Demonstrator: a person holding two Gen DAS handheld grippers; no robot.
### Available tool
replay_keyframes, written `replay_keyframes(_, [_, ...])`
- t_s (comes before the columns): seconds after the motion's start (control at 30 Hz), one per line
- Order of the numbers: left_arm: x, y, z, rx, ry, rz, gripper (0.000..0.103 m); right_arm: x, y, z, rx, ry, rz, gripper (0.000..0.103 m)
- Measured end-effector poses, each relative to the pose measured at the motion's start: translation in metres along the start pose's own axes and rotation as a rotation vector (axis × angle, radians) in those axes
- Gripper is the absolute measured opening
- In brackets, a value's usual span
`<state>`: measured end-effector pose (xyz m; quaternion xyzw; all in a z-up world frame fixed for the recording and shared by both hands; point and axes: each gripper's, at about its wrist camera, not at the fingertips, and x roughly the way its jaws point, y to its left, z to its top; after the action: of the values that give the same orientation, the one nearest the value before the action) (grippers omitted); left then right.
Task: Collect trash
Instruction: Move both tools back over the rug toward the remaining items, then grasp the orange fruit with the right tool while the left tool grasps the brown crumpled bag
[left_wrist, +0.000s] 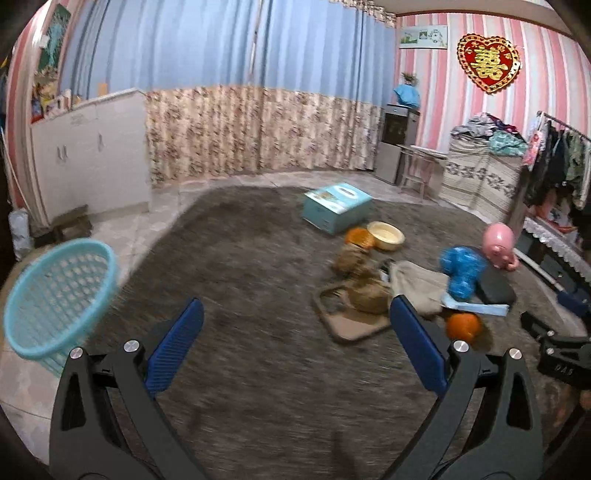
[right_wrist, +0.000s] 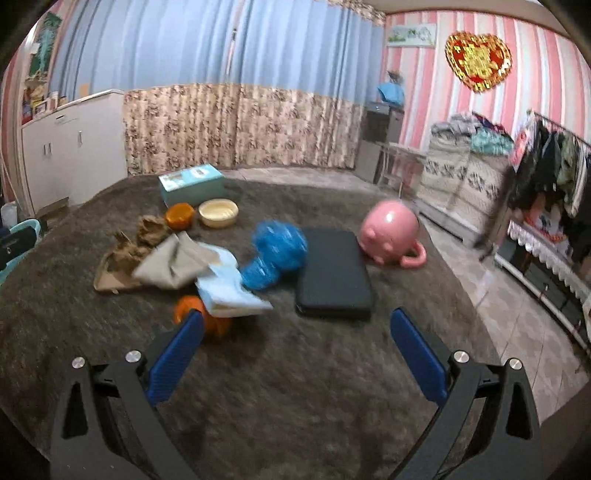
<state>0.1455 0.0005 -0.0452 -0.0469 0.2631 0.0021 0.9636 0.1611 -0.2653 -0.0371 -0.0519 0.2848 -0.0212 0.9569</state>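
Observation:
A pile of trash lies on the brown carpet: crumpled brown paper (left_wrist: 364, 280) (right_wrist: 147, 230) on flat cardboard (left_wrist: 347, 323) (right_wrist: 110, 282), a grey-beige wrapper (left_wrist: 417, 282) (right_wrist: 177, 260), a crumpled blue plastic bag (left_wrist: 461, 271) (right_wrist: 275, 254) and a pale blue paper packet (right_wrist: 231, 290). A light blue mesh basket (left_wrist: 55, 295) stands at the carpet's left edge. My left gripper (left_wrist: 295, 321) is open and empty above bare carpet between basket and pile. My right gripper (right_wrist: 295, 330) is open and empty, just short of the pile.
Near the pile are two orange round objects (right_wrist: 179, 216) (right_wrist: 207, 319), a yellow bowl (right_wrist: 218, 212), a black flat case (right_wrist: 334, 273), a pink pig-shaped toy (right_wrist: 389, 230) and a teal box (right_wrist: 192, 182). A white cabinet (left_wrist: 88, 155) stands left; a clothes rack (left_wrist: 557, 162) stands right.

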Motion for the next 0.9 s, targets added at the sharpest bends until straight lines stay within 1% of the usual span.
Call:
replay_keyframes(0.1, [0.009,-0.013,-0.014,0.010,0.019,-0.002,0.098,0.007,-0.005,-0.010,0.011,0.025,0.004,0.098])
replay_keyframes(0.17, [0.015,-0.018,-0.020,0.042,0.043,0.010,0.098,0.010,-0.004,-0.016,0.007,0.034,0.018,0.098])
replay_keyframes(0.23, [0.018,-0.019,-0.022,0.062,0.047,0.027,0.097,0.014,0.002,-0.016,0.002,0.031,0.040,0.098])
replay_keyframes(0.33, [0.021,-0.018,-0.025,0.060,0.049,0.038,0.098,0.024,0.014,-0.013,0.011,0.056,0.103,0.098])
replay_keyframes(0.47, [0.024,-0.012,-0.026,0.049,0.068,0.026,0.098,0.037,0.034,-0.006,-0.016,0.069,0.135,0.097])
replay_keyframes(0.53, [0.022,-0.007,-0.026,0.026,0.060,0.034,0.097,0.045,0.043,-0.004,-0.032,0.085,0.149,0.094])
replay_keyframes(0.6, [0.023,-0.003,-0.026,0.012,0.058,0.046,0.098,0.055,0.050,-0.002,-0.038,0.114,0.173,0.080])
replay_keyframes(0.63, [0.023,-0.002,-0.026,0.004,0.061,0.051,0.097,0.059,0.051,-0.002,-0.035,0.127,0.187,0.076])
replay_keyframes(0.67, [0.025,0.000,-0.026,-0.002,0.066,0.052,0.098,0.063,0.053,-0.002,-0.033,0.140,0.203,0.070])
replay_keyframes(0.7, [0.027,0.001,-0.026,-0.004,0.076,0.052,0.097,0.067,0.055,-0.001,-0.032,0.153,0.218,0.061])
replay_keyframes(0.73, [0.029,0.001,-0.026,-0.003,0.081,0.053,0.097,0.071,0.058,-0.001,-0.037,0.170,0.233,0.056])
replay_keyframes(0.77, [0.031,0.000,-0.025,0.003,0.086,0.054,0.098,0.075,0.061,-0.002,-0.044,0.186,0.252,0.049])
replay_keyframes(0.83, [0.034,-0.002,-0.024,0.020,0.092,0.058,0.097,0.076,0.064,-0.002,-0.056,0.188,0.266,0.045])
replay_keyframes(0.9, [0.036,-0.004,-0.023,0.034,0.094,0.058,0.098,0.073,0.063,-0.002,-0.047,0.173,0.276,0.037])
